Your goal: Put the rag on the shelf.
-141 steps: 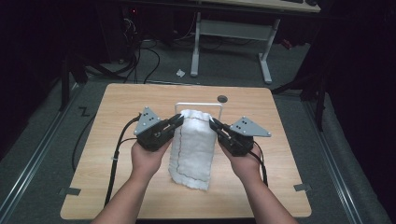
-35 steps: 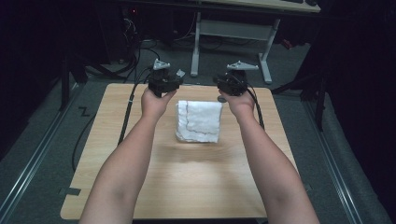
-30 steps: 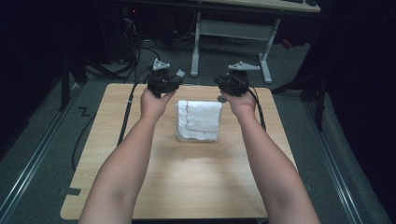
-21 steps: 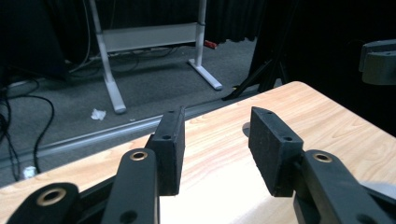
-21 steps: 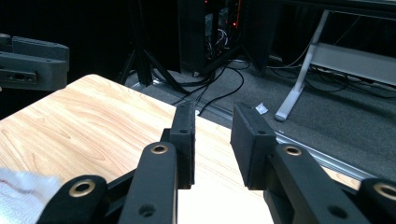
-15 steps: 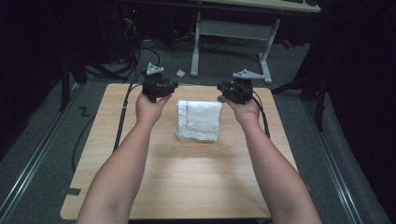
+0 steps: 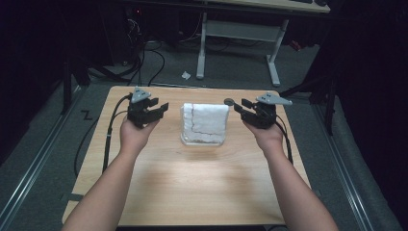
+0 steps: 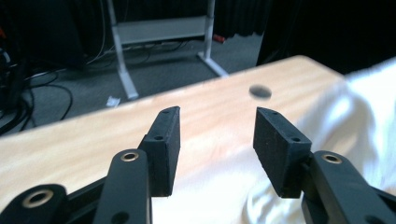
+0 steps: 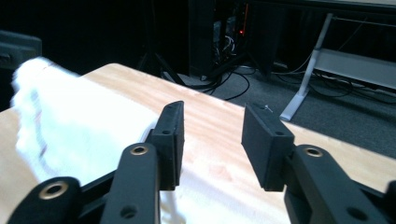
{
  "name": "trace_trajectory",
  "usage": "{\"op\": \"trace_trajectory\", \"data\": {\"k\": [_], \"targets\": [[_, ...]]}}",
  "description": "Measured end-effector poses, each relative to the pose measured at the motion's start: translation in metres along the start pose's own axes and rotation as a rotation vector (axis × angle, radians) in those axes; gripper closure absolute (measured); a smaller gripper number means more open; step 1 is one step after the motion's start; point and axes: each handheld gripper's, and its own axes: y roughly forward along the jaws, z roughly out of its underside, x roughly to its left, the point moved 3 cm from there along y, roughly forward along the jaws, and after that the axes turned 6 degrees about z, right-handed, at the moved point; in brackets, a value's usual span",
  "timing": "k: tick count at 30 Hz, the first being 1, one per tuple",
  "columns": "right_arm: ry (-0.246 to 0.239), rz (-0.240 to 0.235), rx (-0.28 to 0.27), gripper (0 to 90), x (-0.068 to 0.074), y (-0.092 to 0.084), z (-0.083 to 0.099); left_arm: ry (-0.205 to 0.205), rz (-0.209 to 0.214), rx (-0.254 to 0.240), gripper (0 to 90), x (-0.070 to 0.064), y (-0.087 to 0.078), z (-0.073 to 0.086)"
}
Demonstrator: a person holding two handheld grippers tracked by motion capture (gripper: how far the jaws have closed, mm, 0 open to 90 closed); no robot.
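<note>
The folded white terry towel [image 7: 204,123] lies flat on the light wooden tabletop [image 7: 192,187], toward its far half, roughly midway between my two hands. My left gripper [image 7: 161,109] hangs just to the towel's left, and my right gripper [image 7: 242,107] just to its right. Both are clear of the cloth, with bare wood showing on each side. Each points inward toward the towel's far corners.

My left fingers [image 8: 163,144] stand spread with nothing between them. Past the gap I see the wood, a small dark round disc [image 8: 260,91] near the table's far edge, and the white cloth [image 8: 355,121] bunching up on the right of that view. My right fingers [image 9: 266,144] are spread as well, empty, with the towel [image 9: 70,126] spreading away to their left. Both sets of jaws have just been opening, and no cloth sits between the pads.

A second ago my hands were farther forward, at the table's far edge, flanking the towel's far corners. Since then both have drawn back toward me and out to the sides. Several seconds ago the cloth lay longer and looser under my grippers; now it is a shorter, neater rectangle.
</note>
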Motion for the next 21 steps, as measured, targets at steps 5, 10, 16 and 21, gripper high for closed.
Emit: {"op": "trace_trajectory", "data": {"k": [5,10,16,21], "targets": [[-0.036,0.022,0.000,58.0,0.010,-0.028,0.028,-0.032,0.061,0.000,49.1,-0.023,-0.030,0.046],[-0.035,0.051,0.053,59.0,0.025,-0.049,0.067,0.008,0.106,0.072,48.4,-0.054,-0.052,0.102],[-0.036,0.046,0.140,53.6,0.051,-0.064,0.119,0.112,0.108,0.186,49.5,-0.091,-0.064,0.171],[-0.068,0.057,0.231,52.9,0.069,-0.080,0.177,0.100,0.141,0.172,47.9,-0.098,-0.066,0.163]]}}
